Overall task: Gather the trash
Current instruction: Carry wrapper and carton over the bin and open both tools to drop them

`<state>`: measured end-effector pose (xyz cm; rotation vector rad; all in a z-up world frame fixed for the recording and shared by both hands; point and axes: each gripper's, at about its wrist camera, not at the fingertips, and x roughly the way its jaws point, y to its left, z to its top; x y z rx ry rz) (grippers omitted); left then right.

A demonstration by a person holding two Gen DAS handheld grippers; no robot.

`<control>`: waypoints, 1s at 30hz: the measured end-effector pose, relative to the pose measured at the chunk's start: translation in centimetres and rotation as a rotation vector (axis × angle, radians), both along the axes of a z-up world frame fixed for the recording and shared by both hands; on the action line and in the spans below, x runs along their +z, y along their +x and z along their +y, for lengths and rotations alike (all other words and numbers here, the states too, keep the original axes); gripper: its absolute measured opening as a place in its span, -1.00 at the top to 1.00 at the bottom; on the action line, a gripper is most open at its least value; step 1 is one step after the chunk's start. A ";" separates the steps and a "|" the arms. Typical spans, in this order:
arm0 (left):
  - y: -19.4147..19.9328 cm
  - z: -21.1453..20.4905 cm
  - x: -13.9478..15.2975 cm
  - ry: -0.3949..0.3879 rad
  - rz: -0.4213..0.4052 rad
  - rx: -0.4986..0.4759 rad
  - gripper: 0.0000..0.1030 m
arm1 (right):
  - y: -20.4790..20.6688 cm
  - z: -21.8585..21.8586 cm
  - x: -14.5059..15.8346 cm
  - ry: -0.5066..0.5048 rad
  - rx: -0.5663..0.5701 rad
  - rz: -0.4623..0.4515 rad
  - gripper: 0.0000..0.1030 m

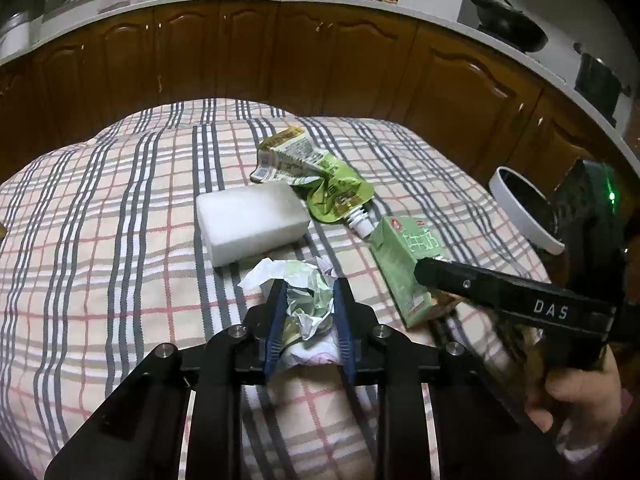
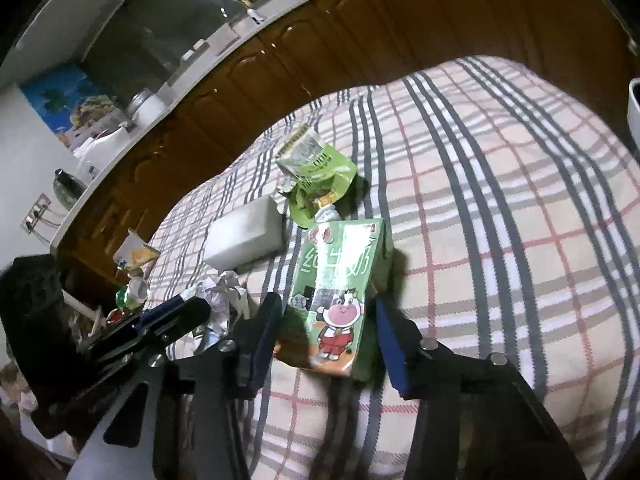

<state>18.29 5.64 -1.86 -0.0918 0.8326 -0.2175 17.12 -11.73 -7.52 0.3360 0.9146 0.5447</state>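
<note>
Checked cloth in pink, white and grey covers the table, where several pieces of trash lie in front of brown wooden cabinets.

Furthest left among them is a white foam block, lying flat near the middle of the cloth. Just in front of it, the left gripper has its two blue-padded fingers pressed in on a crumpled wad of white and pale green paper, which bulges out between and beyond the tips; from the right wrist camera the same wad shows beside the left gripper's black finger.

Behind and to the right of the block lies a squashed green spout pouch, its white nozzle pointing toward a green milk carton. The carton lies flat on the cloth, the nozzle almost touching its far end.

Seen from the right wrist camera, the right gripper stands wide apart around the near end of the carton, one finger on each side, with a gap showing between each blue pad and the carton. A cartoon cow is printed on the carton's upper face.

At the far right, a white bowl with a dark inside sits at the table's edge, partly hidden behind the right gripper's body. A black wok rests on the counter beyond.
</note>
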 end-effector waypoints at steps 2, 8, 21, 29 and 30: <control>-0.2 -0.2 0.5 -0.006 -0.012 -0.004 0.58 | -0.2 -0.3 0.2 0.008 0.005 -0.008 0.10; -0.4 -1.2 2.1 -0.049 -0.033 -0.028 0.58 | -1.1 -2.5 1.1 0.021 -0.016 -0.037 0.11; 0.0 -8.6 4.2 -0.075 -0.062 -0.170 0.58 | -3.6 -12.9 4.3 0.045 -0.194 -0.117 0.13; 0.6 -14.2 5.6 -0.078 -0.092 -0.265 0.58 | -4.8 -18.2 5.8 0.036 -0.293 -0.162 0.13; 0.7 -14.7 5.8 -0.078 -0.094 -0.273 0.58 | -4.9 -19.0 5.9 0.037 -0.309 -0.164 0.13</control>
